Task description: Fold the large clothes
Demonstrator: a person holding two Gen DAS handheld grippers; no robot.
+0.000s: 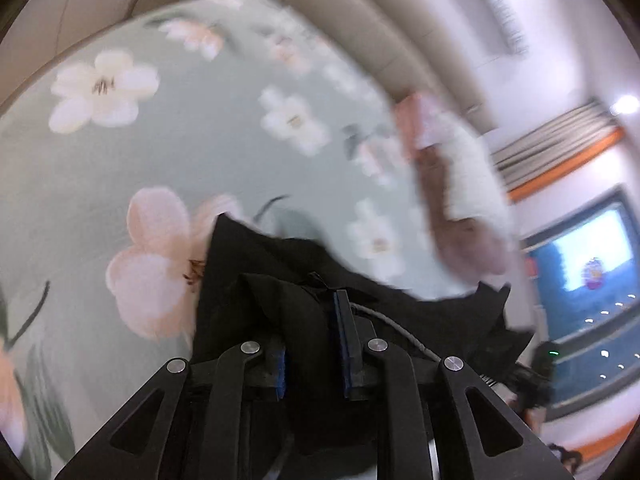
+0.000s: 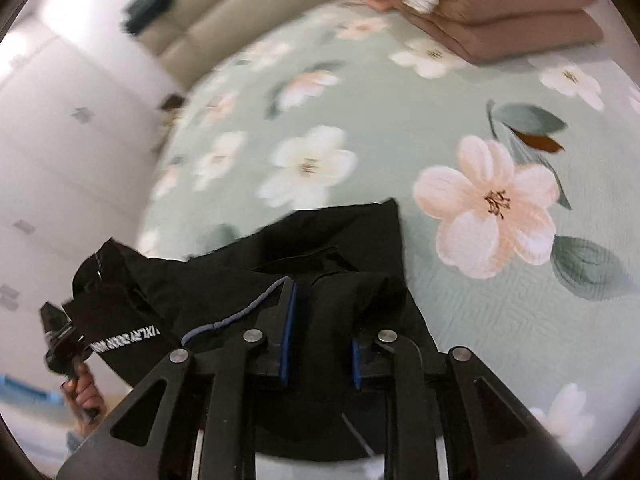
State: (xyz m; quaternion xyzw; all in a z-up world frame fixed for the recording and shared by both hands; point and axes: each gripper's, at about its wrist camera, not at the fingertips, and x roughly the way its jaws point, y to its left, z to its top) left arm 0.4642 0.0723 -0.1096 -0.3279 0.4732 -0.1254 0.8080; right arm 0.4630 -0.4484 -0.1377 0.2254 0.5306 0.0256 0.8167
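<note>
A black garment (image 1: 280, 264) hangs bunched between my two grippers above a pale green bed sheet with large flowers (image 1: 180, 128). My left gripper (image 1: 310, 312) is shut on a fold of the black cloth, which fills the gap between its blue pads. A grey drawstring (image 1: 400, 328) runs off to the right. In the right wrist view my right gripper (image 2: 324, 312) is shut on another fold of the same garment (image 2: 344, 232). White lettering (image 2: 124, 340) shows on the cloth at left, beside the other hand-held gripper (image 2: 64, 344).
Folded brown and white clothes (image 2: 512, 12) are stacked on the sheet (image 2: 400, 120) at the far side; they also show in the left wrist view (image 1: 460, 200). A beige headboard (image 2: 240, 8) and white wardrobe doors (image 2: 60, 140) lie beyond the bed.
</note>
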